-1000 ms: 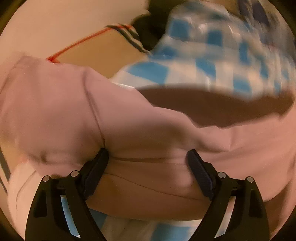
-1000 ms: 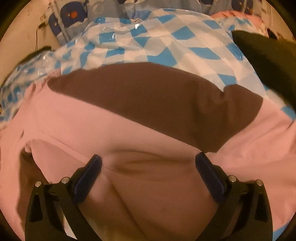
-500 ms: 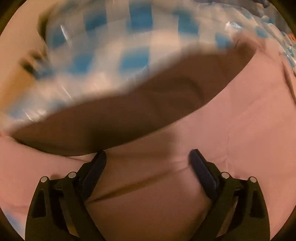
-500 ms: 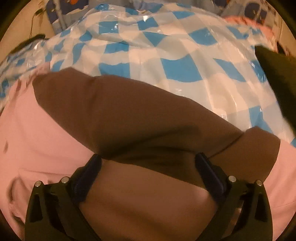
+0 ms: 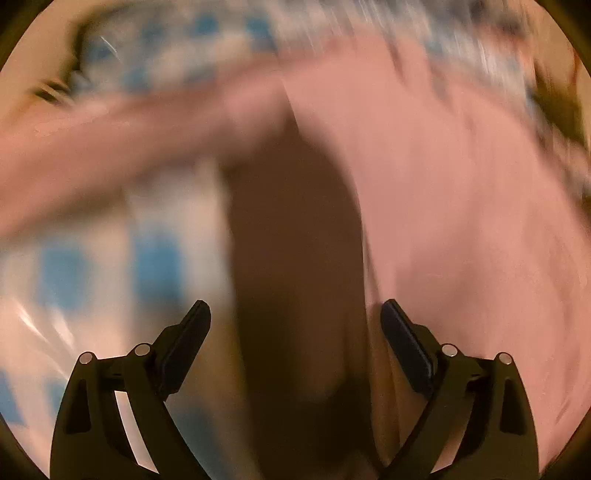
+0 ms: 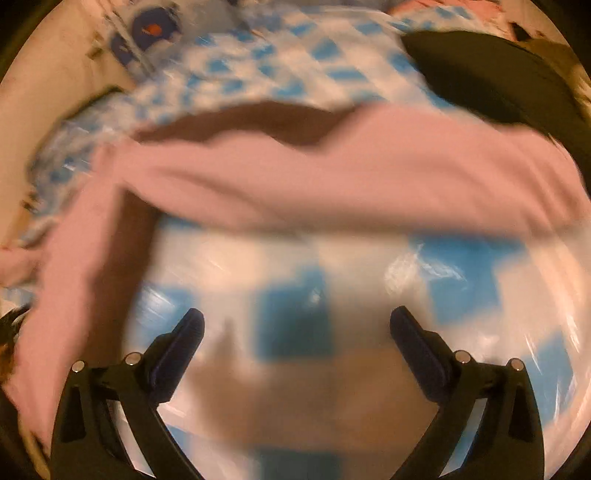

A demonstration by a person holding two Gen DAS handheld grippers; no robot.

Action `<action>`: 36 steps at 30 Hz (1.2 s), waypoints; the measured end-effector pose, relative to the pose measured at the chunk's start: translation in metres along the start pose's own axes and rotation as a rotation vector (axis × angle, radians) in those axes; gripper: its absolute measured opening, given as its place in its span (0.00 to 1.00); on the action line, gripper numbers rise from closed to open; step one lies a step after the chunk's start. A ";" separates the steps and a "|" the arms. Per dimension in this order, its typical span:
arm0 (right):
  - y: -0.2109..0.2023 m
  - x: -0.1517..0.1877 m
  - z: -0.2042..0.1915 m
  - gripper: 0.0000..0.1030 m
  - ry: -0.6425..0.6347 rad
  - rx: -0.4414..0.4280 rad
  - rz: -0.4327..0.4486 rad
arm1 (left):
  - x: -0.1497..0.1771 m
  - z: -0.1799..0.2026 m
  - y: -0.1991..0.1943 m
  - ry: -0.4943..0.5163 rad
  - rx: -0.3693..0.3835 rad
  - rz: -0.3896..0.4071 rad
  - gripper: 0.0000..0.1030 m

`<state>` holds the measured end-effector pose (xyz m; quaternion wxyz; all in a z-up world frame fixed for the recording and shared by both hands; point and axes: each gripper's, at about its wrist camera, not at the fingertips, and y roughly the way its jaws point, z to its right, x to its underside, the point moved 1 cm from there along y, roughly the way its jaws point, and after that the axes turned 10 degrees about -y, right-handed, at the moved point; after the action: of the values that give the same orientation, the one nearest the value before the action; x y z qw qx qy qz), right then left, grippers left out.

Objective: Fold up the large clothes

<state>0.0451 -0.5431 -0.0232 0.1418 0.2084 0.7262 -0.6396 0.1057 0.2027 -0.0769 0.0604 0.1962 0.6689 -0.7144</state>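
Note:
A large pink garment (image 5: 461, 221) lies on a blue-and-white checked cloth (image 5: 155, 266). In the left wrist view it fills the right side, with a sleeve-like band (image 5: 110, 147) running left and a dark shadowed fold in the middle. My left gripper (image 5: 295, 332) is open, jaws wide, with that dark fold between them. In the right wrist view the pink garment (image 6: 332, 177) stretches as a band across the middle and down the left. My right gripper (image 6: 297, 336) is open and empty above the bare checked cloth (image 6: 461, 277). Both views are blurred by motion.
A dark garment (image 6: 498, 81) lies at the upper right of the right wrist view. A blue patterned fabric (image 6: 147, 29) lies at the far upper left. Beige surface (image 6: 44, 103) shows beyond the cloth's left edge.
Both grippers have pulled back from the pink garment. The right one now hangs over bare checked cloth instead of pink fabric. The left view has swung, with cloth showing at its left.

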 end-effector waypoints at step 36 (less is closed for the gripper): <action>-0.040 0.132 -0.205 0.37 -0.065 -0.806 -0.267 | 0.149 0.007 -0.078 -0.364 0.258 -0.089 0.70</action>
<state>-0.0771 -0.3286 -0.0222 0.1507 0.0200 0.9339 -0.3236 -0.0594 0.2300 -0.0580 0.1230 0.0403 0.5581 -0.8196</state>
